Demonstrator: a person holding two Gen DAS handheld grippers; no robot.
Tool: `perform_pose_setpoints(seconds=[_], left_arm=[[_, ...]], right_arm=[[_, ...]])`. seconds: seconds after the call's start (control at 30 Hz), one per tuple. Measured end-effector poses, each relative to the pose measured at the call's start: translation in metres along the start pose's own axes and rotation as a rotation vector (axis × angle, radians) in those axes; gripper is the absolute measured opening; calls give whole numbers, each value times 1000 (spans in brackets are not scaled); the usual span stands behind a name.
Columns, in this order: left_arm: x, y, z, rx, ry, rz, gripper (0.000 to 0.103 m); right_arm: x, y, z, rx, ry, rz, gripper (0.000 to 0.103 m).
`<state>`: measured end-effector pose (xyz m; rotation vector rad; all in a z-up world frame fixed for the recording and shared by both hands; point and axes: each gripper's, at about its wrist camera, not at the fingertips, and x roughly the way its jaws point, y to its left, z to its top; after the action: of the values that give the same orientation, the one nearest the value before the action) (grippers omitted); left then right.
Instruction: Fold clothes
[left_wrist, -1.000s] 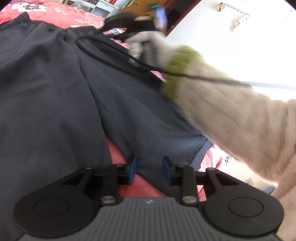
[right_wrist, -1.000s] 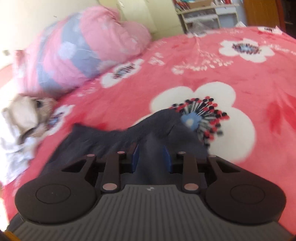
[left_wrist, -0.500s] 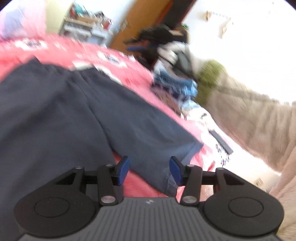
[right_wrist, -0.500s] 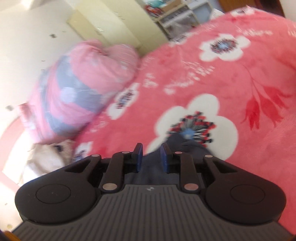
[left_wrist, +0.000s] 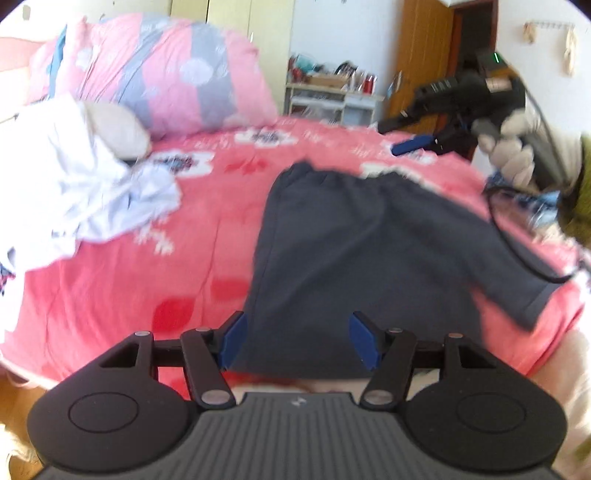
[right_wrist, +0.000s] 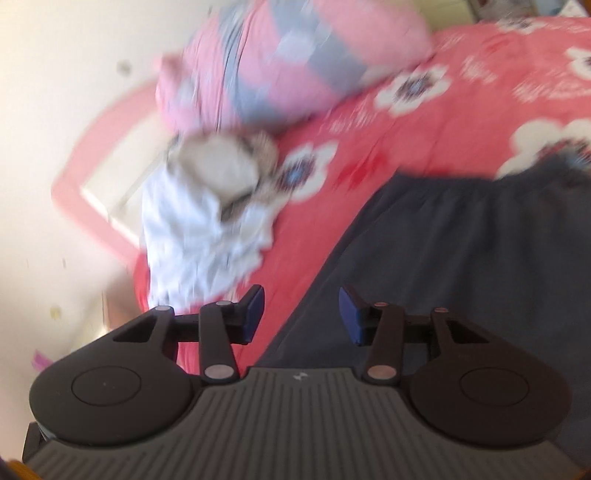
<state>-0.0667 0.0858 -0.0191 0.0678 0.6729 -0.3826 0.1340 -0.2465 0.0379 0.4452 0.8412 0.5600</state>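
Dark navy shorts (left_wrist: 354, 243) lie spread flat on the pink floral bedspread (left_wrist: 122, 280), waistband at the far end and one leg reaching right. My left gripper (left_wrist: 299, 339) hovers open over the near hem, with nothing between its blue pads. A gloved hand (left_wrist: 513, 155) holds my right gripper (left_wrist: 402, 134) in the air beyond the waistband. In the blurred right wrist view, the right gripper (right_wrist: 301, 314) is open over the left edge of the shorts (right_wrist: 461, 258) and holds nothing.
Crumpled white clothes (left_wrist: 92, 192) lie on the bed's left side, beside a pink and grey quilt (left_wrist: 166, 74). A black cable (left_wrist: 517, 254) trails across the right leg. A shelf and a wooden door stand behind. The white clothes (right_wrist: 199, 236) also lie left of the right gripper.
The right gripper opened, let go of the shorts' waistband and lifted away. The left gripper opened wider and pulled back, so the whole of the shorts now shows.
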Motion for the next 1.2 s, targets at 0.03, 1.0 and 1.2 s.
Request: perform_pose_setpoints(seconds=[0.03, 1.0, 1.2], left_arm=[[8, 5, -2, -19, 3, -2, 62], [60, 5, -24, -221, -218, -280, 4], [65, -40, -16, -100, -273, -331, 4]], right_arm=[[16, 5, -6, 3, 30, -10, 46], [234, -3, 55, 19, 232, -306, 52], [238, -7, 53, -92, 211, -356, 19]])
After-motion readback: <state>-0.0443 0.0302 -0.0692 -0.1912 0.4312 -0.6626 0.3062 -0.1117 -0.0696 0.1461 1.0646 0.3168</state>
